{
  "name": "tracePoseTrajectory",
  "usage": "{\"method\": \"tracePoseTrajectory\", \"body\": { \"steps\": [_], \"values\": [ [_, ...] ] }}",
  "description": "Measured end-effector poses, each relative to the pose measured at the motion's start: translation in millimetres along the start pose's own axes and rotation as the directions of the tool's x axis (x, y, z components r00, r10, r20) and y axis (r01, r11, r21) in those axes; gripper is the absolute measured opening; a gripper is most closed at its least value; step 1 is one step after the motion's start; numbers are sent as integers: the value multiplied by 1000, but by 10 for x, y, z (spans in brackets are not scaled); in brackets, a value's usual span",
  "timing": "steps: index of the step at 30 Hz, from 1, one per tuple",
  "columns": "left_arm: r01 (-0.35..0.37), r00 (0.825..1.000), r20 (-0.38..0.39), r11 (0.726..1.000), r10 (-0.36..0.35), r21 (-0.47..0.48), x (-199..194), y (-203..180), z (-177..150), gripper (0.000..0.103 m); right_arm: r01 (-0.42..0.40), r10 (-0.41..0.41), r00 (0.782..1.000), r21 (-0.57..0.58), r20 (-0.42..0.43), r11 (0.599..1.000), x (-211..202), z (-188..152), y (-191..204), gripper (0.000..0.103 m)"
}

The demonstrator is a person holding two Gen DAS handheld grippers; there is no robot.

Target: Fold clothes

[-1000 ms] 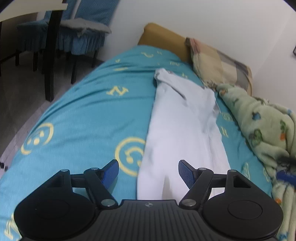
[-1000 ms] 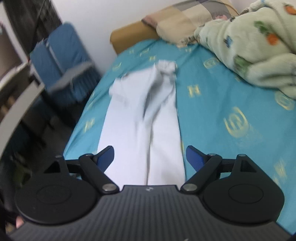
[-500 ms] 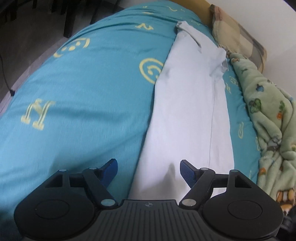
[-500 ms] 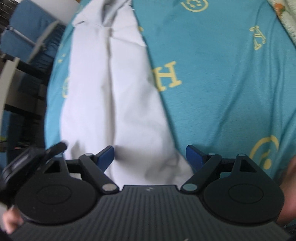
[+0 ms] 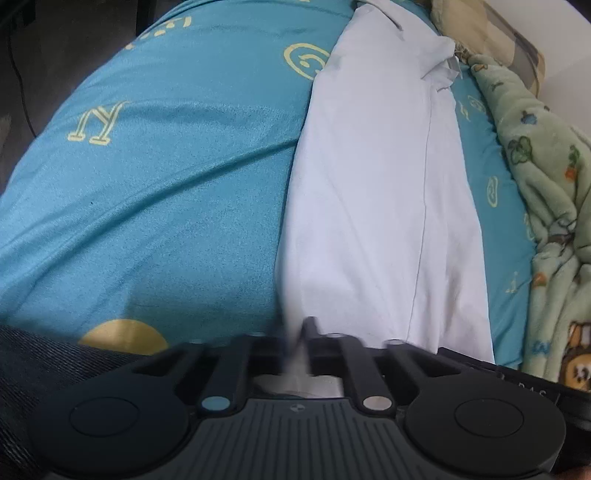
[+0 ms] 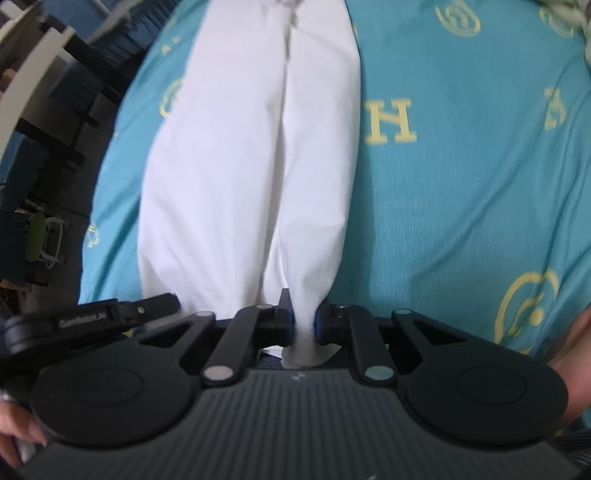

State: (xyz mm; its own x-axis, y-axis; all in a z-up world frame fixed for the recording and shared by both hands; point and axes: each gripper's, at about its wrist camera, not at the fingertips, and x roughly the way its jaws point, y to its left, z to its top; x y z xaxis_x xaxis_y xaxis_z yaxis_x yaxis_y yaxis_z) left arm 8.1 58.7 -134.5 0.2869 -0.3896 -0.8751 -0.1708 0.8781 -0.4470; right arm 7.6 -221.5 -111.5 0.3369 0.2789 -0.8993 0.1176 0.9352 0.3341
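Both tongs have just closed on the near hem of the white garment [image 5: 376, 192] — left tongs [image 5: 297, 338] at one corner, right tongs [image 6: 304, 319] at the other. It lies lengthwise on the teal bed [image 5: 166, 177]. Risk — thin pinches may slip when lifted, skewing my fold.

— What is spread over the bed?
— A teal sheet [image 5: 177, 192] printed with yellow letters and smileys.
— And along its right edge?
— A green patterned blanket [image 5: 546, 177] is bunched; a tan pillow [image 5: 491, 29] is seen beyond.
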Motion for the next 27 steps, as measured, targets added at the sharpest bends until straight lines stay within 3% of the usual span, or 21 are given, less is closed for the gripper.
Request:
{"method": "tracePoseTrajectory", "body": {
  "steps": [4,7,9,12,16,19,23,27],
  "values": [
    [177,983,64,977,-170,-120,-228,153,85,2,-102,91,988,87,128,991,-344,-4,-163,13],
    [267,960,126,954,-251,-135,-530,124,165,2,-192,156,962,149,223,970,-628,28,-259,12],
    [331,936,176,934,-306,-132,-794,69,215,2,-250,199,938,160,283,955,-852,64,-282,12],
    [442,883,250,884,-398,-154,-1188,50,306,2,-330,257,877,121,406,936,-1240,91,-263,11],
    [517,824,346,845,-449,-135,-1661,-65,354,1,-408,312,816,104,487,907,-1597,151,-198,10],
    [563,789,373,818,-488,-121,-1939,-93,286,1,-433,326,794,101,513,896,-1768,83,-184,10],
    [555,786,376,829,-491,-76,-2137,-113,-9,1,-425,326,797,88,509,901,-1828,-168,-199,10],
    [503,822,340,862,-457,-60,-1985,-26,-266,1,-407,305,819,116,486,906,-1758,-444,-278,11]
  ]
}}
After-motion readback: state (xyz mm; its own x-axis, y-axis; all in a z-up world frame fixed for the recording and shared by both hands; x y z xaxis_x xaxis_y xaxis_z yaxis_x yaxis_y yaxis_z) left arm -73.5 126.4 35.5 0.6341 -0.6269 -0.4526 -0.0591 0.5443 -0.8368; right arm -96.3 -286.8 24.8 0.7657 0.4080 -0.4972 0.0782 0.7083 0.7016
